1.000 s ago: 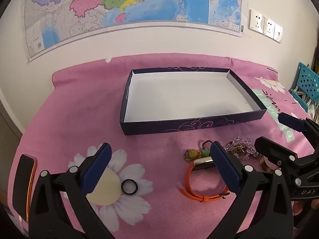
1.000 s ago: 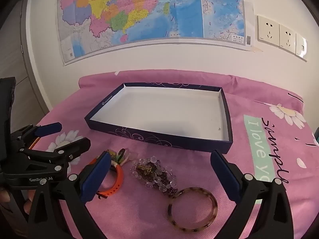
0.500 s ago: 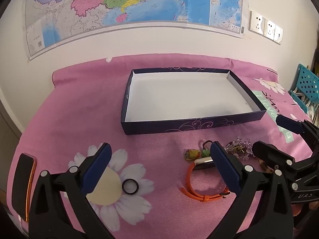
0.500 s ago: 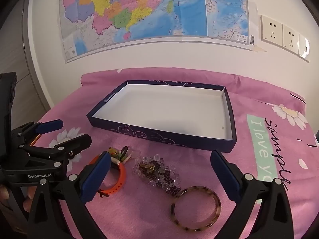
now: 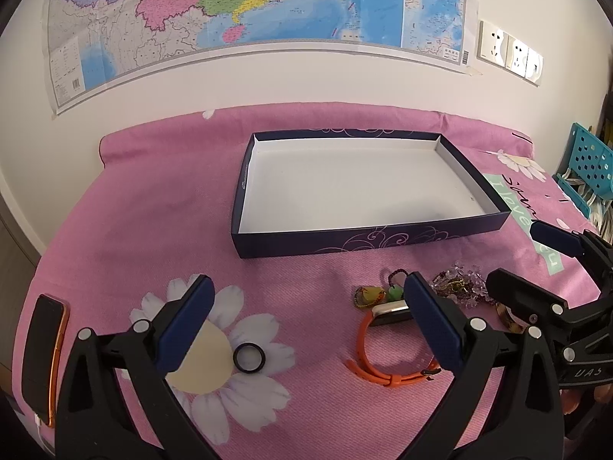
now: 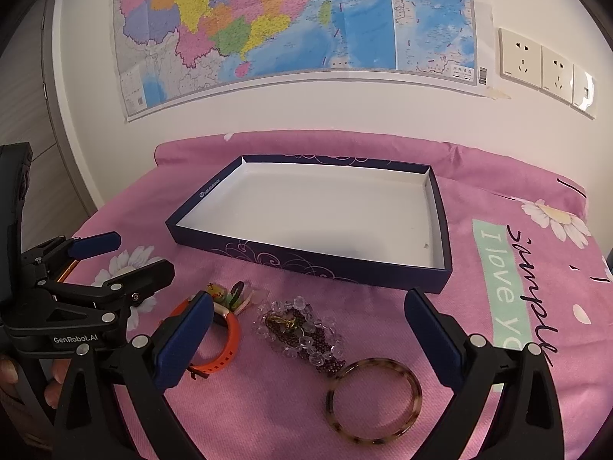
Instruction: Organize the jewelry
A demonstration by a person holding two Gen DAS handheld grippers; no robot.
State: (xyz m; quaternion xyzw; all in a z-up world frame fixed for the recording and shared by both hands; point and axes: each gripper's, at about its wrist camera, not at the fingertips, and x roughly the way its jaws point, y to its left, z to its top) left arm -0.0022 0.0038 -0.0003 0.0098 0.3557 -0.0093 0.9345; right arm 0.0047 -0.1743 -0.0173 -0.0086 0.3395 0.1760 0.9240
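I read "GenRobot.AI" on my left tongs (image 6: 126, 257); both tongs gape wide, right tongs (image 6: 306, 314) over the bead bracelet (image 6: 302, 331)

in the left wrist view the left claw's (image 5: 306, 326) right finger (image 5: 433, 326) covers part of the orange watch band (image 5: 379, 372) and the near end of its face. the right claw (image 5: 536, 268) hides most of the tortoiseshell bangle (image 5: 507, 316), leaving a sliver, and overlaps the bead cluster (image 5: 458, 285). the phone (image 5: 42, 356) runs behind the claw body at lower left. in the right wrist view the right claw's left finger (image 6: 184, 341) masks half the watch band (image 6: 226, 341). the wall map's (image 6: 291, 19) print is too small to read, its top cut off.
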